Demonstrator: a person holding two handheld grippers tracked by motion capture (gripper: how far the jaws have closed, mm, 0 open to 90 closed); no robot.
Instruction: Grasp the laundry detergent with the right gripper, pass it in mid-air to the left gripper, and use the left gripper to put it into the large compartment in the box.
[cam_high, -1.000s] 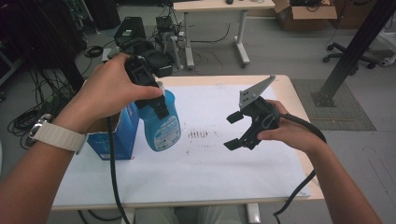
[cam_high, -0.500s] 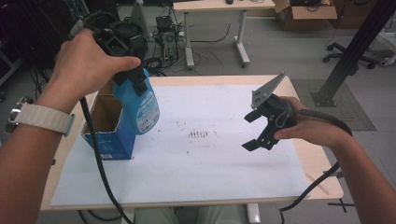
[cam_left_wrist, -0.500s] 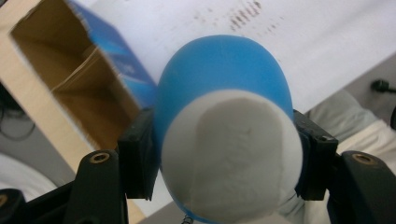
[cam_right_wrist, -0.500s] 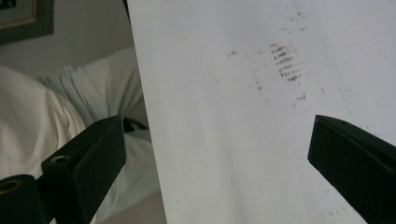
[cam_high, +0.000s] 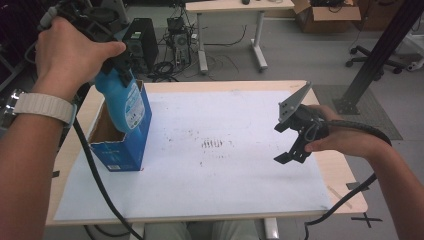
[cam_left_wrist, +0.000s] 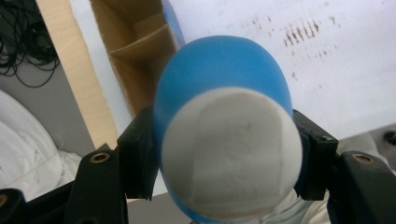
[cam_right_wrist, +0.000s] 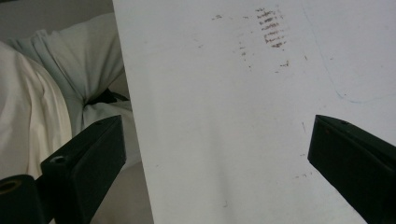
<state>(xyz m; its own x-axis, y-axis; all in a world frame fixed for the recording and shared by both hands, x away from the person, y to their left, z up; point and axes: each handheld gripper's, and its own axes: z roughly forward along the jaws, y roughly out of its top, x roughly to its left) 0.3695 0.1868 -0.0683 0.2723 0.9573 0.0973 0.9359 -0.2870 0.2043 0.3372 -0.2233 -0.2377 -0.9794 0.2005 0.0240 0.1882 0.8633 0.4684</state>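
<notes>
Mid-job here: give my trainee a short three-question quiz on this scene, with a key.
1. True or false: the left gripper is shut on the bottle.
2. Where is the bottle's lower end? A) on the white sheet B) inside the open box C) between the right gripper's jaws
3. What does the right gripper hold?

Key
1. True: its pads press the bottle's sides.
2. B: the lower end is past the box's rim.
3. Nothing; its jaws are apart above the sheet.

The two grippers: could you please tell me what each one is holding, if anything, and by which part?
The left gripper is shut on the blue bottle, clamping its upper end near the white cap, over the blue box. The right gripper is open and holds nothing.
</notes>
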